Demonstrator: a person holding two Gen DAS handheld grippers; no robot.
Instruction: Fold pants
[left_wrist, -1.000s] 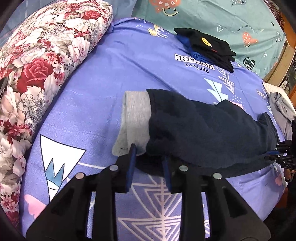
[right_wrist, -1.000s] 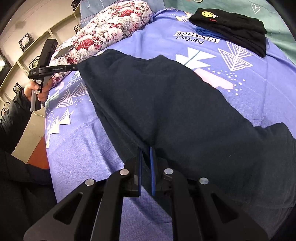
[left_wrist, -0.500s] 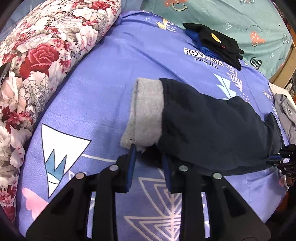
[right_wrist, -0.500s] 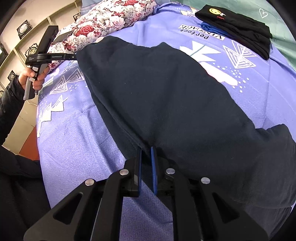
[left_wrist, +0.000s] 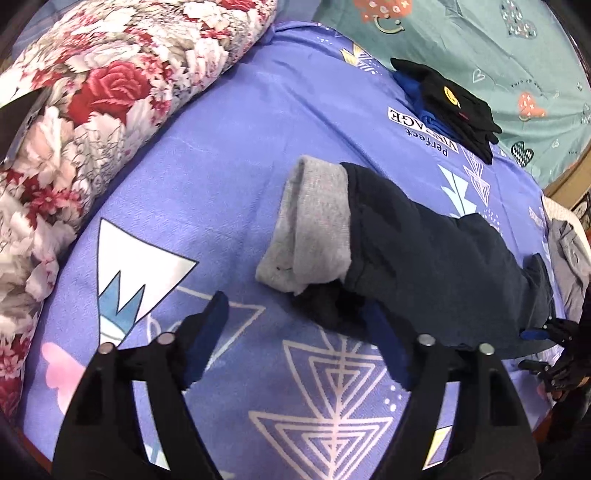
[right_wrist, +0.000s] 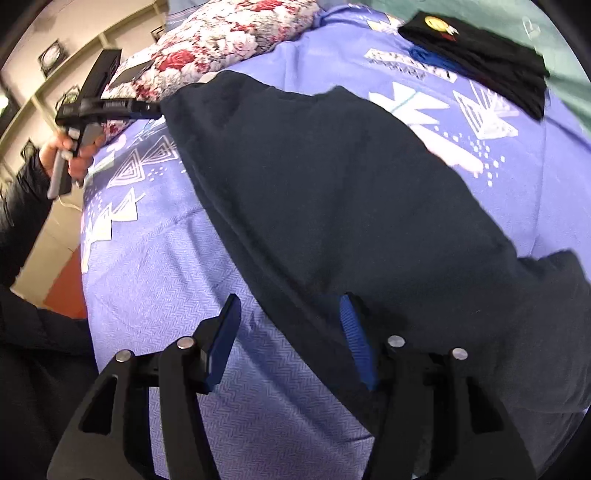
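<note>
Pants (left_wrist: 436, 254) lie flat across the bed (left_wrist: 229, 155), long axis running left to right in the left wrist view, cuff end (left_wrist: 314, 225) to the left. Pillow (left_wrist: 92, 110) along the bed's left edge, well apart from the pants. Folded stack (left_wrist: 458, 107) behind the pants, near the far edge. Another garment (left_wrist: 569, 254) just beyond the pants' right end. Left gripper (left_wrist: 295, 325) before the cuff end; right gripper (right_wrist: 291, 328) straddles the pants' near edge.

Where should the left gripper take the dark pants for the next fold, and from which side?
Probably at the grey waistband, coming from its free near corner. That end lies flat on the bedsheet with open sheet beside it, and the left gripper, jaws just opened, hangs beside it.
</note>
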